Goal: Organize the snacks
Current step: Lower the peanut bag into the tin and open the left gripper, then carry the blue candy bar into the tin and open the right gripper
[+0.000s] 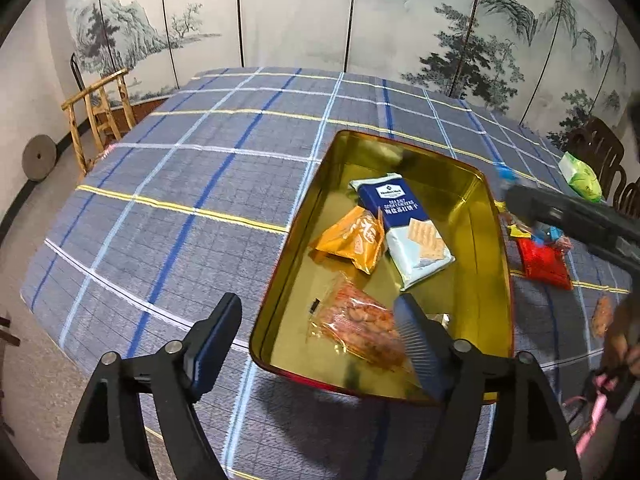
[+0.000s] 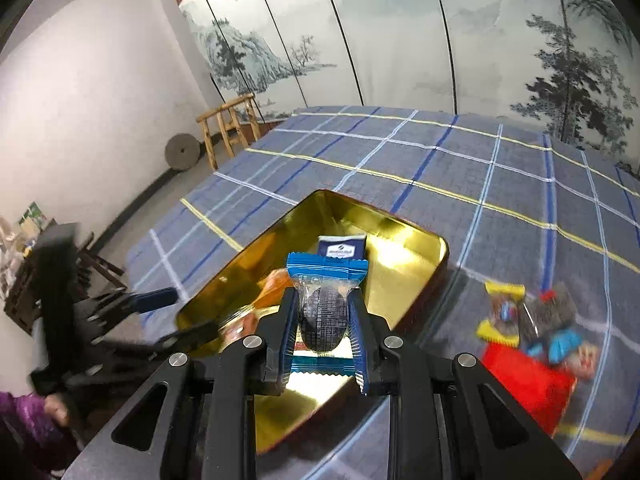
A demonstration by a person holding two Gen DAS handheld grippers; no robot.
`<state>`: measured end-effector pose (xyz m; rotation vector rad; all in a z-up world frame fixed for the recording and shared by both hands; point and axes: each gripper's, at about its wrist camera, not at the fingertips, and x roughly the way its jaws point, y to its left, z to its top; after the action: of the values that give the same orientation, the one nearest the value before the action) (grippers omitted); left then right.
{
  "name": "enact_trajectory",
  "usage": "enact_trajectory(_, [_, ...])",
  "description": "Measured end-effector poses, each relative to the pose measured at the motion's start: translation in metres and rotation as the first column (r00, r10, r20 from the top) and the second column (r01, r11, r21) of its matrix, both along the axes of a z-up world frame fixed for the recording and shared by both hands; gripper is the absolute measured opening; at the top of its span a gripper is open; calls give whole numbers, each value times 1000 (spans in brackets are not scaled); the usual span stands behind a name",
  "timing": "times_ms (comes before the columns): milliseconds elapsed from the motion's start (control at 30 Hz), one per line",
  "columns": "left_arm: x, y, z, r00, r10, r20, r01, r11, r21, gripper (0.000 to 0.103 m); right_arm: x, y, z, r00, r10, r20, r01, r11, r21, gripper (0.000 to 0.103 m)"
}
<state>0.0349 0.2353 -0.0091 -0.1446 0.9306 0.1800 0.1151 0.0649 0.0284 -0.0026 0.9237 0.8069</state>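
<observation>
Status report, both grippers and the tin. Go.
Left gripper open, empty, at tin near edge. Right gripper shut on blue-wrapped snack, over tin. Three packets inside; path clear.

I see a folding screen (image 1: pixel 320 12) painted with misty mountains and pines — it stands right behind the plaid-clothed table (image 1: pixel 180 184). Left of the screen, a wooden chair (image 2: pixel 230 128) and a round millstone (image 2: pixel 182 156) sit against a plain white wall (image 2: pixel 92 92).
</observation>
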Motion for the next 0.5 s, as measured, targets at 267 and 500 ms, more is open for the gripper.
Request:
enact_trajectory(267, [2, 2, 0, 1000, 1, -14, 0, 1000, 25, 77, 41, 27, -33, 998, -21, -54, 17, 997, -70, 26])
enact_trajectory(500, [3, 10, -6, 1000, 6, -28, -5, 1000, 19, 77, 58, 41, -53, 996, -40, -74, 31, 993, -114, 26])
